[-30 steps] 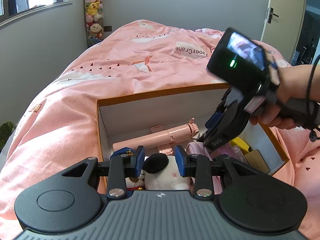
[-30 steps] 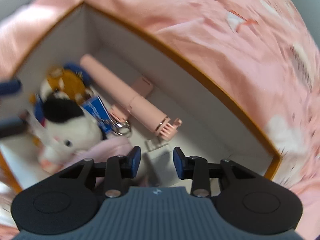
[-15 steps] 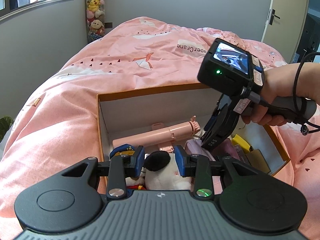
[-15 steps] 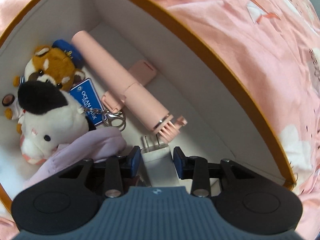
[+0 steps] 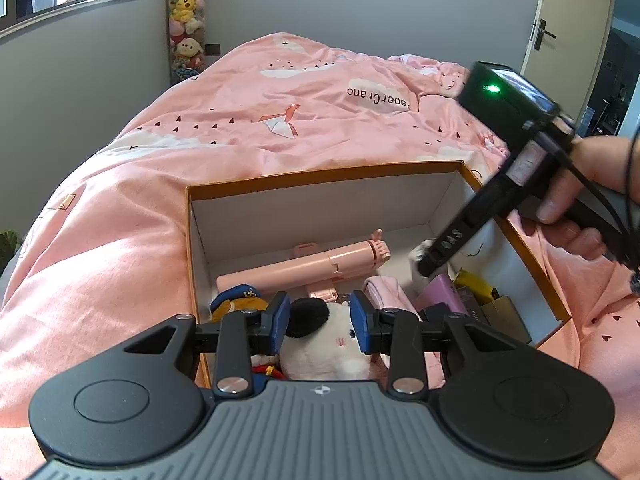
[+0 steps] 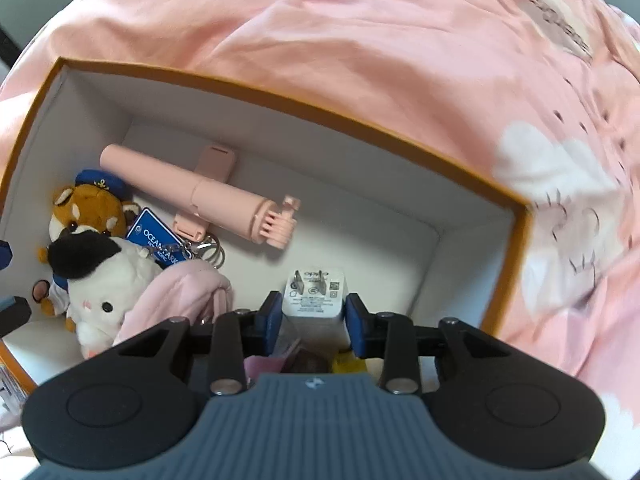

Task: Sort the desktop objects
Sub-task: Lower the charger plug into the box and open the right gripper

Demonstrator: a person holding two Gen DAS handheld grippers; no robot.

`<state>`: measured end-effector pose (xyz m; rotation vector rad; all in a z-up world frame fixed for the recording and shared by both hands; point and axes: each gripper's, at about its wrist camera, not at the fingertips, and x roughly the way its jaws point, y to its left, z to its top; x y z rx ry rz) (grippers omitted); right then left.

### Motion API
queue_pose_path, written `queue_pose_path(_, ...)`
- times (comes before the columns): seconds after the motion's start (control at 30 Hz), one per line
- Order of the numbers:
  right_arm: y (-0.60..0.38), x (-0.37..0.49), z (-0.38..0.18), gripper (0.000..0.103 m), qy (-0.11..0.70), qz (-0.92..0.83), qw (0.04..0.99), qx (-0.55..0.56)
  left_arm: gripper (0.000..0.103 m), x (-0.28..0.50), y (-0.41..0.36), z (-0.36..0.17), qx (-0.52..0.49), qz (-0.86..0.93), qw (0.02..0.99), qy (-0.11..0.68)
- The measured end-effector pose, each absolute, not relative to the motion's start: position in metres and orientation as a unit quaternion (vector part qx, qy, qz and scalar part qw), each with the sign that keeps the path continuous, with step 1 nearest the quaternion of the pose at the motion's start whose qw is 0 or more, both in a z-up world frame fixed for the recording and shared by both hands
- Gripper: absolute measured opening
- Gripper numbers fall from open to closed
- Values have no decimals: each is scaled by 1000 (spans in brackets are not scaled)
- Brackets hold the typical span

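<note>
An orange-rimmed white box [image 5: 320, 172] [image 6: 280, 96] lies on the pink bed. In it are a pink selfie stick [image 5: 304, 266] [image 6: 208, 196], a brown plush with a blue cap [image 6: 90, 208], a white plush with a black ear [image 5: 320, 340] [image 6: 100, 276], a pink cloth [image 6: 180, 292] and small boxes [image 5: 476, 296]. My right gripper [image 6: 314, 320] [image 5: 430, 258] is shut on a white charger plug [image 6: 314, 300], held over the box's right part. My left gripper [image 5: 319, 322] hangs open above the white plush at the box's near edge.
A blue tag with key rings [image 6: 160, 240] lies between the plushes and the selfie stick. The pink duvet [image 5: 240, 128] surrounds the box. A column of plush toys [image 5: 186, 12] stands by the far wall, and a door [image 5: 568, 40] is at the right.
My right gripper went down into the box, closed on the white charger plug and has lifted it up and to the right. My left gripper has hardly moved.
</note>
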<state>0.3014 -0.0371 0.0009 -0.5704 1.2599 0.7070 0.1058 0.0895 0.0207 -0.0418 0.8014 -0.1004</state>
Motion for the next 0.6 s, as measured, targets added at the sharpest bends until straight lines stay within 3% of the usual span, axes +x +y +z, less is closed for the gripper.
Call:
queue_pose_path(0.4, -42, 291, 11, 38, 594, 293, 715, -223, 39, 105, 90, 20, -29, -47, 918, 394)
queue_pose_path(0.6, -34, 292, 26, 38, 560, 314, 730, -234, 39, 106, 91, 18, -32, -42, 915, 399)
